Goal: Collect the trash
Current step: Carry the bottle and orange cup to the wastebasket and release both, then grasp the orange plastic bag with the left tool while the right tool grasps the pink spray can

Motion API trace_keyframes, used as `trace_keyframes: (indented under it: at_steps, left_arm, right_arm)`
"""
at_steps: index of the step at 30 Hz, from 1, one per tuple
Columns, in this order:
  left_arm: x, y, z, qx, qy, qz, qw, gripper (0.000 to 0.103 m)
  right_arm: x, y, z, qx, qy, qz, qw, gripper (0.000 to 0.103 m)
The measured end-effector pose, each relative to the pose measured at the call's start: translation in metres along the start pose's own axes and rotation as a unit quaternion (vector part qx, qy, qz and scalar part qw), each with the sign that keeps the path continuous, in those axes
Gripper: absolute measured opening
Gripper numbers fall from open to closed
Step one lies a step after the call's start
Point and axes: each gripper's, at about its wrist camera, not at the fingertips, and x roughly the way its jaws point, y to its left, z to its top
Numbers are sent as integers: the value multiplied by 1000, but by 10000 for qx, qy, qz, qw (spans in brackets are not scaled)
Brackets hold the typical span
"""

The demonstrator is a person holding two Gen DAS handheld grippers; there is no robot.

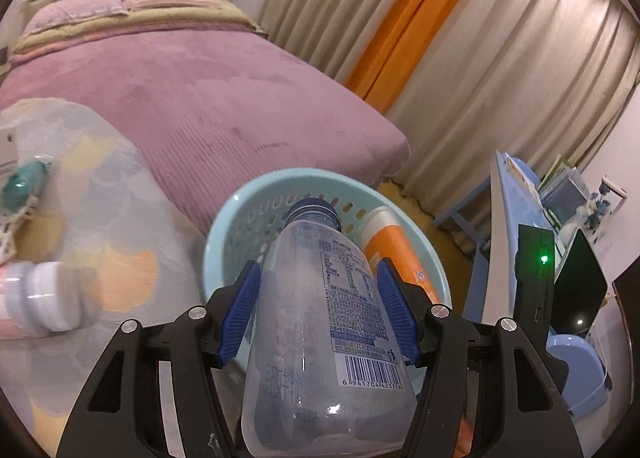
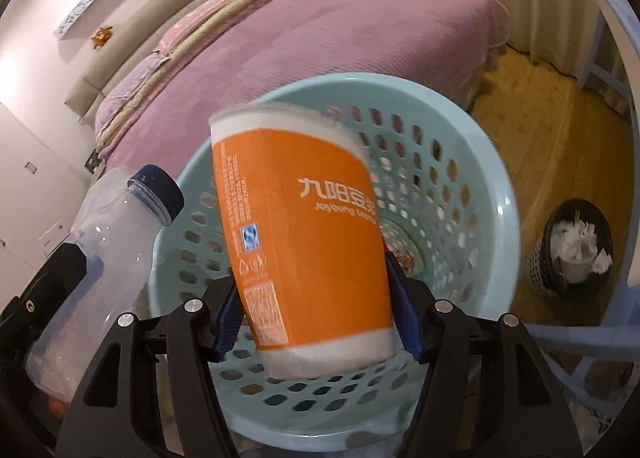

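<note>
Left wrist view, ribbed fingers (image 1: 248,310) pinching clear plastic bottle (image 1: 320,322), right fingers (image 2: 404,310) pinching orange paper cup (image 2: 304,242)

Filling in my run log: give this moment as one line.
left gripper: shut on bottle | right gripper: shut on cup | both over basket

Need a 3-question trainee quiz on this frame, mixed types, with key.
1. True or false: the left claw grips a clear bottle.
2. What does the right claw hold? A) orange paper cup B) tissue C) spoon
3. Fill in: both items hang over the light blue ____.

Key: 1 true; 2 A; 3 basket.
</note>
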Motion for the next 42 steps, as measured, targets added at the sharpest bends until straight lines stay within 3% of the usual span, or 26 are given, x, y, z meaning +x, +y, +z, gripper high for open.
trace_keyframes:
  at_steps: [4, 6, 8, 16, 21, 26, 30, 35, 42]
  left_arm:
    - [3, -2, -2, 21, 79, -117, 9999, 59]
    - [5, -4, -1, 29, 127, -176, 9998, 59]
    - [6, -5, -2, 9, 119, -215, 9997, 69]
    - [-18, 2, -10, -17, -82, -211, 9997, 69]
    - [-50, 13, -17, -111, -310, -237, 9992, 69]
    - [-93, 26, -22, -62, -689, -74, 9976, 69]
    - [-134, 46, -25, -93, -1039, 166, 9944, 69]
    - [-187, 90, -27, -274, -1409, 740, 9869, 69]
    - [-251, 181, -29, -850, -1696, 1683, 9673, 76]
  right_arm:
    - [-1, -11, 0, 86, -13, 24, 10000, 69]
    - [-1, -13, 1, 70, -36, 45, 10000, 69]
    - [-3, -12, 1, 57, -70, 43, 10000, 69]
    - [-26, -9, 1, 135, -337, 79, 9993, 69]
    - [-43, 13, -1, -119, -536, 229, 9982, 69]
    - [-57, 69, -7, -809, -703, 589, 9925, 69]
    - [-56, 128, -18, -1570, -684, 863, 9814, 69]
    - [-48, 191, -31, -2318, -614, 1165, 9638, 69]
    - [-14, 259, -44, -2960, -173, 1456, 9439, 69]
